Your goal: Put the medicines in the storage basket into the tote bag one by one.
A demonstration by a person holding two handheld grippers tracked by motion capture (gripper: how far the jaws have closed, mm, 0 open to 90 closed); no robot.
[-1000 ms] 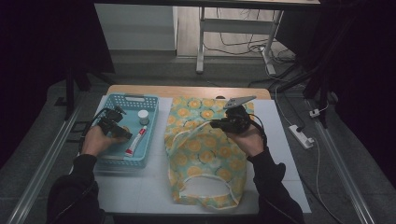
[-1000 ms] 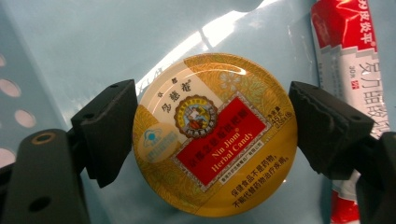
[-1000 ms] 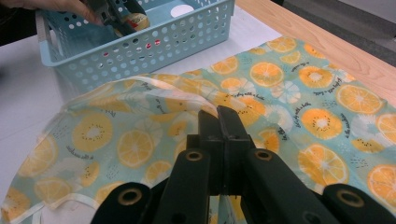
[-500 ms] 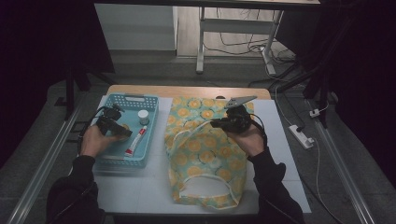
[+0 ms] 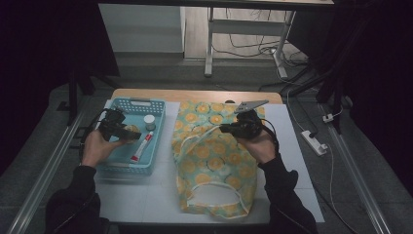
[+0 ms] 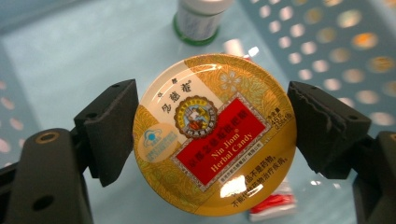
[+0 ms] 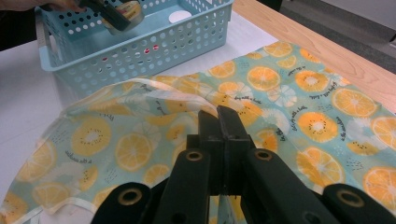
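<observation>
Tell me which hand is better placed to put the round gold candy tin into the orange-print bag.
Left: its fingers already clamp the round gold candy tin above the blue perforated basket. The right gripper is shut on the orange-print fabric bag, probably holding it open.

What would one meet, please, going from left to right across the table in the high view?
Left gripper holding a round candy tin over the blue basket → red-and-white tube → small white-capped bottle → orange-print bag → right gripper pinching the bag's fabric.

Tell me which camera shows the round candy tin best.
The left gripper view: the candy tin sits close up between the left gripper pads, label readable. The high view and right gripper view show it small, over the blue basket.
</observation>
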